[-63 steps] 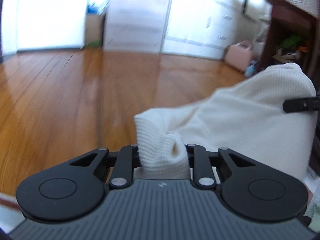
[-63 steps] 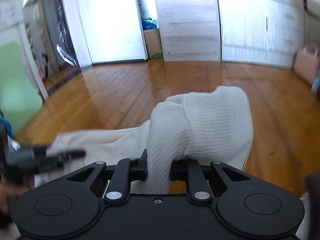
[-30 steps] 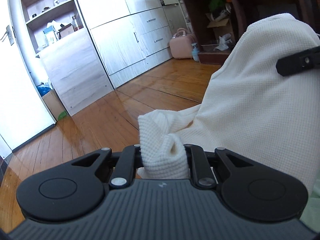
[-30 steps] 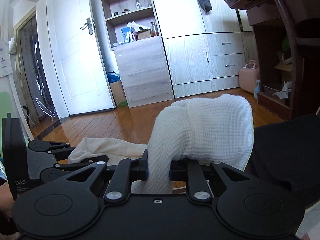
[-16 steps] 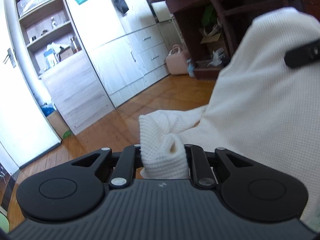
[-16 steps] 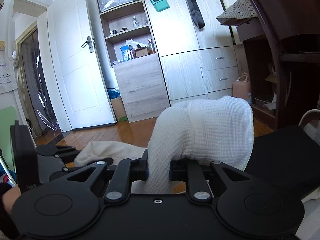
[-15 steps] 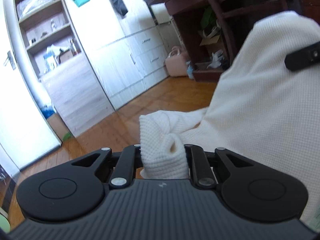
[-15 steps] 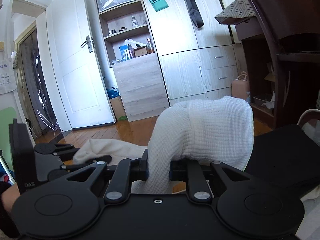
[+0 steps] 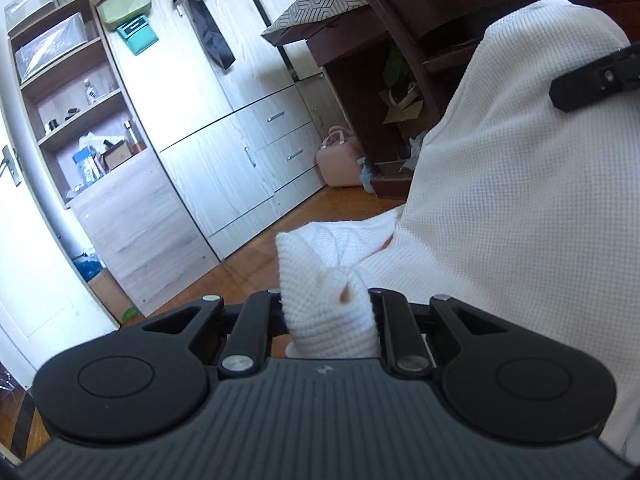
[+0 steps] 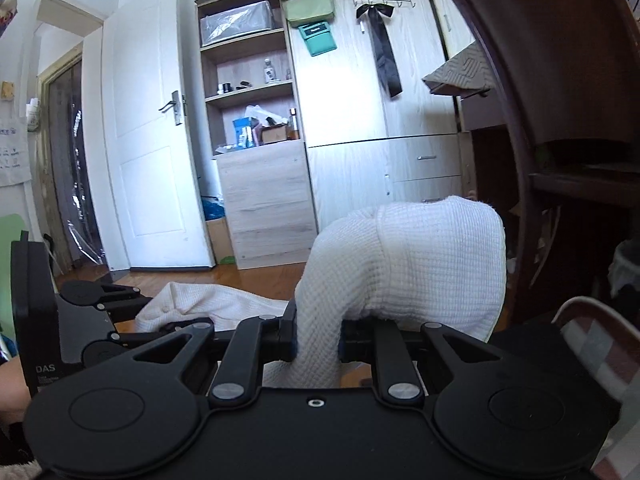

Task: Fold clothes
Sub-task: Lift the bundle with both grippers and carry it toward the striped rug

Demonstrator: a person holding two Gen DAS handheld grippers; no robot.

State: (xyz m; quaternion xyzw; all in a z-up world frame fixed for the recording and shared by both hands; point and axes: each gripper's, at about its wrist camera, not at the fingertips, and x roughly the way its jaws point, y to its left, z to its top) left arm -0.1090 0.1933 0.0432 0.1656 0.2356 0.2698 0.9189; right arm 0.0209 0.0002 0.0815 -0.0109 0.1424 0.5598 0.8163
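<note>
A white waffle-knit garment (image 9: 520, 208) hangs in the air between my two grippers. My left gripper (image 9: 328, 312) is shut on one bunched corner of it. My right gripper (image 10: 318, 340) is shut on another corner, and the cloth (image 10: 420, 264) drapes over its fingers. The right gripper's finger (image 9: 596, 80) shows at the right edge of the left wrist view, pressed on the cloth. The left gripper (image 10: 120, 320) shows at the lower left of the right wrist view, with cloth running to it.
A wooden floor (image 9: 240, 276) lies below. A light wood wardrobe with drawers (image 10: 380, 152) and open shelves (image 10: 248, 92) stand ahead, with a white door (image 10: 152, 152) to the left. Dark wooden furniture (image 10: 560, 120) stands on the right. A pink bag (image 9: 340, 160) sits on the floor.
Both grippers have risen and tilted upward with the garment held. The view went from the floor to the wardrobe and shelves. Both grips stayed shut.
</note>
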